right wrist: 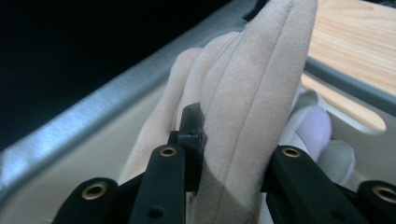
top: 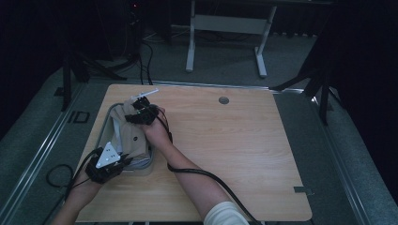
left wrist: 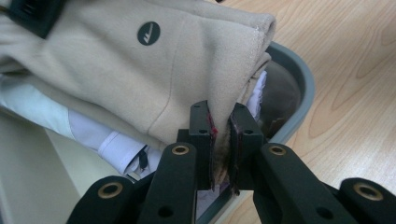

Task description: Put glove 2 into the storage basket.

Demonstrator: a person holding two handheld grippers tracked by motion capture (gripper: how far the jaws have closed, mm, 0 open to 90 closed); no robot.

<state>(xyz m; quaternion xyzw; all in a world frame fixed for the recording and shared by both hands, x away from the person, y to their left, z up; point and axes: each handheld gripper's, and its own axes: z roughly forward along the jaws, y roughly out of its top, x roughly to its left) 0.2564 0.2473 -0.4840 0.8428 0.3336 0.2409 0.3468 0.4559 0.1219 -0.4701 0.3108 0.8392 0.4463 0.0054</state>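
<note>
Dark room w/ grey carpet floor, and a pale wood table (top: 225, 150) in the middle; a white desk frame (top: 225, 28) stands behind it. At the table's left edge sits a grey bin (left wrist: 299, 88), oblong w/ rounded corners.

A beige folded garment (top: 133, 136) lies on top of the bin, over other clothes. It has a small dark round logo (left wrist: 148, 33) on the upper face. Under it is a white shirt (left wrist: 107, 140), partly seen.

Left gripper (top: 109, 164) is at the near end of the bin, approx. at the garment's near corner. In the left gripper view its jaws stand almost together, w/ the beige edge pinched between the red-lined pads (left wrist: 211, 140), so it grips the garment.

Right gripper (top: 143, 112) is at the far end of the bin, the person's forearm crossing the table diagonally from bottom right. In the right gripper view thick beige folds (right wrist: 243, 107) stand between its jaws and fill the gap; the right-side jaw tip is covered by cloth. It holds the garment too.

Both cables trail to the near table edge.
</note>
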